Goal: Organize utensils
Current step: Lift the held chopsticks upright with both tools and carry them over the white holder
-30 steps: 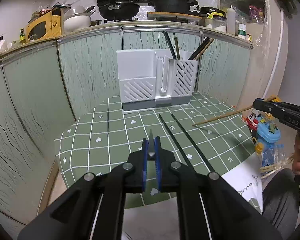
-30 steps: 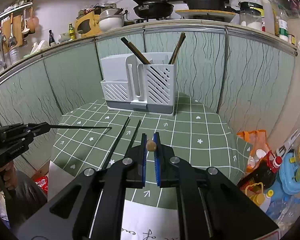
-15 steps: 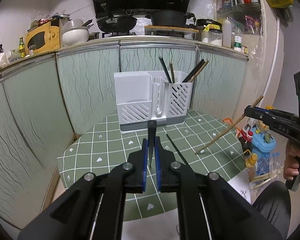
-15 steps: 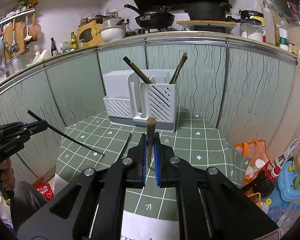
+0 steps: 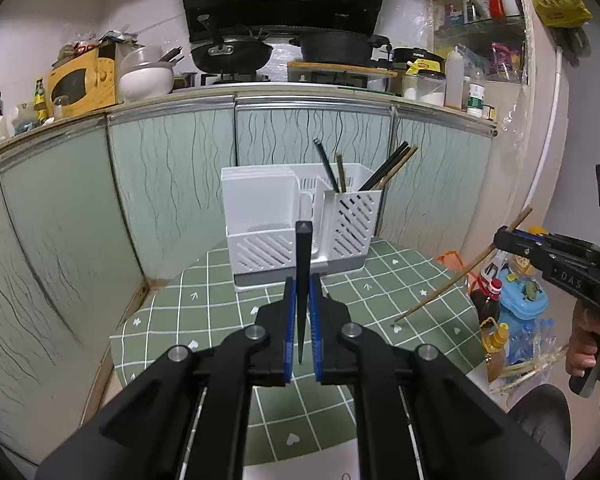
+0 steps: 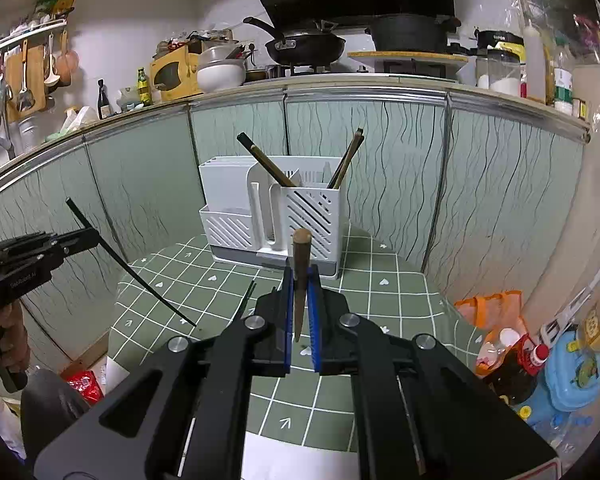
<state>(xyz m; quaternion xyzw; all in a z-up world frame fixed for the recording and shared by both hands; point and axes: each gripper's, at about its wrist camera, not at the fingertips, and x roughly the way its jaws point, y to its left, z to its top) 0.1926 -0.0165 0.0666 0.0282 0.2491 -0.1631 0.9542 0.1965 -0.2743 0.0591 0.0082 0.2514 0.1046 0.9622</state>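
My left gripper (image 5: 302, 294) is shut on a black chopstick (image 5: 302, 264), held tilted up above the green checked table (image 5: 220, 312); it also shows in the right wrist view (image 6: 132, 268). My right gripper (image 6: 300, 286) is shut on a brown wooden chopstick (image 6: 300, 264), seen slanting over the table in the left wrist view (image 5: 456, 276). A white utensil holder (image 5: 296, 224) stands at the table's back, with several chopsticks (image 5: 388, 172) in its right compartment. One black chopstick (image 6: 246, 298) lies on the table.
Green patterned panels (image 5: 172, 184) wall in the table at the back and sides. Bottles and a blue toy (image 6: 572, 368) crowd the floor at the right. A white paper (image 6: 300, 456) lies at the table's front edge.
Both grippers have risen and pulled back from the table, each lifting its chopstick and tilting it from flat to steeply slanted. The holder looks farther away.
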